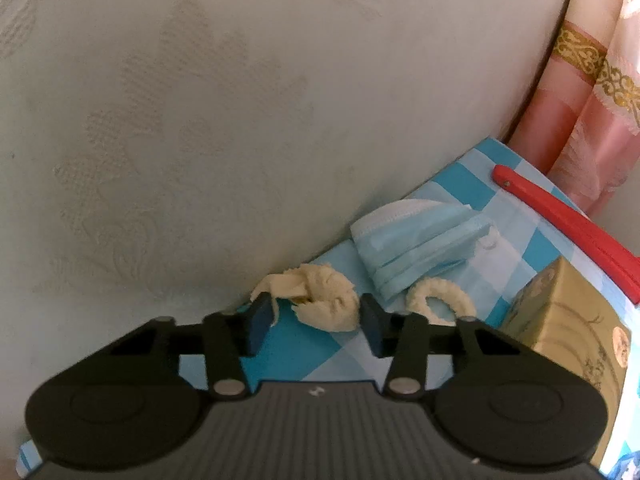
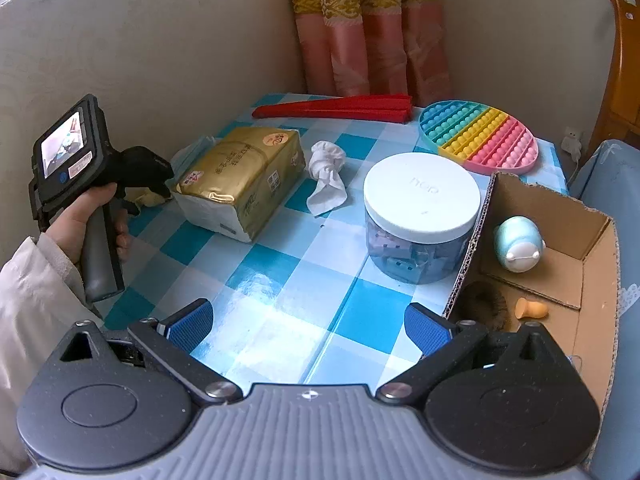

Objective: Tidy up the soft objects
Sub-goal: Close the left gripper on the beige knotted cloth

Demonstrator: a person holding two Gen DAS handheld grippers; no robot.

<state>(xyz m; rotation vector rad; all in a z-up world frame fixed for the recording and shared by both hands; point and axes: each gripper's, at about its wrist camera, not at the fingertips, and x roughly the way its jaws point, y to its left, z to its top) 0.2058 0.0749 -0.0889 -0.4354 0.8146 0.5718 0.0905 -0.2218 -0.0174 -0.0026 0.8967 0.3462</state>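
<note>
While a blue-and-white checked table (image 2: 280, 280) fills the scene against a pale wall (image 1: 200, 120), a cardboard box (image 2: 596, 292) sits at its right edge, holding a pale blue egg-shaped toy (image 2: 518, 242), a small orange piece (image 2: 530, 309) and a dark fuzzy object (image 2: 486, 306). Behind the box lies a rainbow pop-it mat (image 2: 478, 136), and just left of the box stands a clear jar (image 2: 420, 216) with a white lid. A gold tissue pack (image 2: 244, 176) lies toward the table's left, with a red folded fan (image 2: 336, 109) along the far edge by the pink curtain (image 2: 360, 40). A white sock (image 2: 328, 176) lies crumpled between the tissue pack and the jar. The right gripper (image 2: 308, 326) hovers low over bare table, its jaws spread wide and empty. The left gripper (image 1: 316, 322) is down near the wall, its jaws parted on either side of a crumpled cream cloth (image 1: 320, 300) without closing on it. Beside that cloth lie a blue face mask (image 1: 420, 240) and a cream scrunchie (image 1: 440, 300).
</note>
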